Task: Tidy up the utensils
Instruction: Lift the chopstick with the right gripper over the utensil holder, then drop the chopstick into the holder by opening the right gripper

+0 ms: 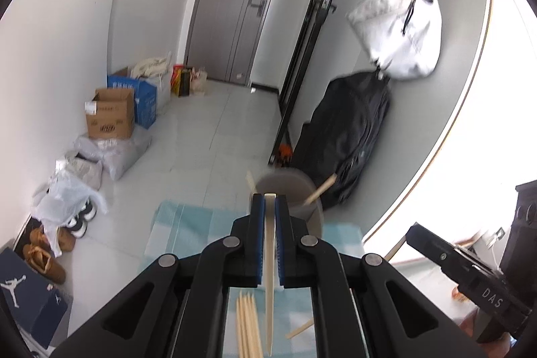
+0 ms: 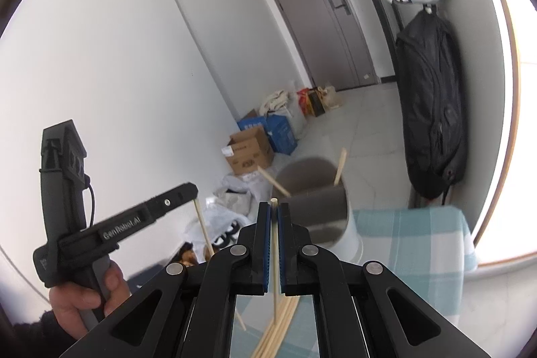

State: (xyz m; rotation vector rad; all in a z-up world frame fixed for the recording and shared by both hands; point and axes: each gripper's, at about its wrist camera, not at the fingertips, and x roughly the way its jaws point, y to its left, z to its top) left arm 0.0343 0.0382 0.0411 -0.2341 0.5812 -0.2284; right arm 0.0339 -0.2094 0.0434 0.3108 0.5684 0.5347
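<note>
My left gripper (image 1: 269, 197) is shut on a pale wooden chopstick (image 1: 269, 274), held upright just in front of a grey cylindrical holder (image 1: 310, 210). Two chopsticks (image 1: 320, 188) lean inside that holder. My right gripper (image 2: 274, 205) is shut on another thin chopstick (image 2: 274, 257), close before the same holder (image 2: 319, 200), which has two sticks (image 2: 339, 168) in it. Several loose chopsticks (image 1: 248, 324) lie on the blue checked cloth (image 1: 188, 223) below the left gripper; they also show under the right gripper (image 2: 278, 327). The left gripper shows in the right wrist view (image 2: 193, 190), its chopstick (image 2: 203, 223) hanging down.
The cloth-covered table (image 2: 419, 240) ends near the holder. Cardboard boxes (image 1: 110, 114), plastic bags (image 1: 84, 163) and shoes (image 1: 47, 254) line the floor on the left. A black bag (image 1: 349, 130) and white bag (image 1: 399, 26) hang on the right wall. A grey door (image 1: 235, 9) is behind.
</note>
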